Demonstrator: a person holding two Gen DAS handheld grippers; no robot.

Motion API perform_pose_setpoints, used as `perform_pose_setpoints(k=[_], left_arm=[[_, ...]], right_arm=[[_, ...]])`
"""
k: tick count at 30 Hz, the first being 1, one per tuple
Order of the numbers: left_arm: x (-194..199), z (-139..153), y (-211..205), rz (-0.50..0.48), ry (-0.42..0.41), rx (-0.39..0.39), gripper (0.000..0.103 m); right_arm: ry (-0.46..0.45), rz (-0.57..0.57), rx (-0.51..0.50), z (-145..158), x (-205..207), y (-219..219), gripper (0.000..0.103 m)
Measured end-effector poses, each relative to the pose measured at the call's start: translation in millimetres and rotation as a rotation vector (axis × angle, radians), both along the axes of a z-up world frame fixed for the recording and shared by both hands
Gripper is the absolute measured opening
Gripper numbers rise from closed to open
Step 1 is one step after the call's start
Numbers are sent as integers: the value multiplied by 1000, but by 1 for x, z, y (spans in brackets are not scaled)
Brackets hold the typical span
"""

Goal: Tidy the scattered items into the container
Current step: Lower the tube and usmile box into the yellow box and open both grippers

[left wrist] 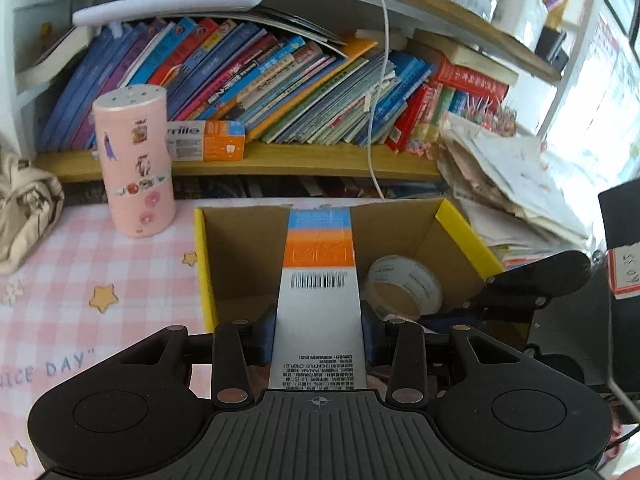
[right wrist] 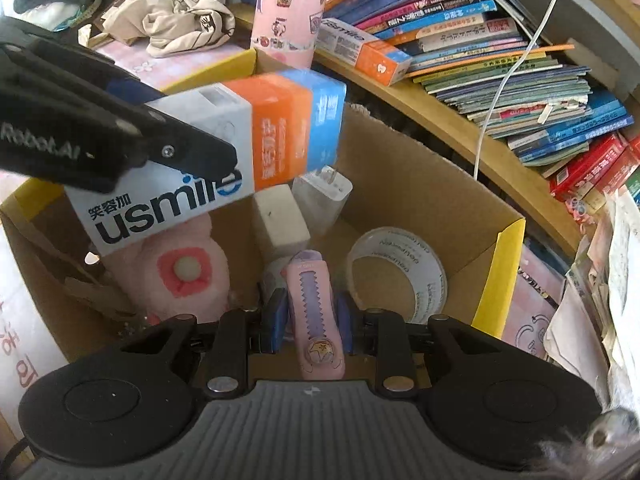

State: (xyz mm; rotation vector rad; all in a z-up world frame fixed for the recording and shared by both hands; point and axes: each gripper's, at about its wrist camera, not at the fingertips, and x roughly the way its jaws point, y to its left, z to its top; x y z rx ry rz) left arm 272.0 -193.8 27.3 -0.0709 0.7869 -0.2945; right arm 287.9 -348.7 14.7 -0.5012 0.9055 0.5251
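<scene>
Cardboard box (right wrist: 420, 184): brown walls, yellow flap edges. Above it, toothpaste carton (right wrist: 240, 148): white, orange band, blue end, black barcode. Inside box: pink cutter (right wrist: 316, 312) with lilac slider, clear tape roll (right wrist: 400, 268), pink plush (right wrist: 184, 272). Beside box, desk (left wrist: 80, 264) cloth: pink-white check, yellow stars.

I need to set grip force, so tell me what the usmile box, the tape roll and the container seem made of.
usmile toothpaste box: printed paperboard, slightly glossy, with sharp folded edges and a barcode.
Tape roll: clear plastic film, shiny and see-through, apparently wound on a printed core.
Cardboard box: brown corrugated cardboard, matte, with a rough cut rim and yellow-faced flaps.
The left gripper clamps the toothpaste box.
</scene>
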Motion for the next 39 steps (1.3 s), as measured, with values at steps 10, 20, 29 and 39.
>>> perform_pose_setpoints(k=[10,20,29,39], left_arm=[[-7,10,-2,20,-68,33,65],[-55,46,7,103,-262,39,93],[-94,55,18,129,-307,56,95],[-136,49,28,104,-296,62,95]], right_arm=[[-17,-29,64,5,0,-1,49],[-128,-90,156,30,-18,-9,77],[-195,-144,194,48,-49,-13,81],[-260,-281,249,56,-102,-13,87]])
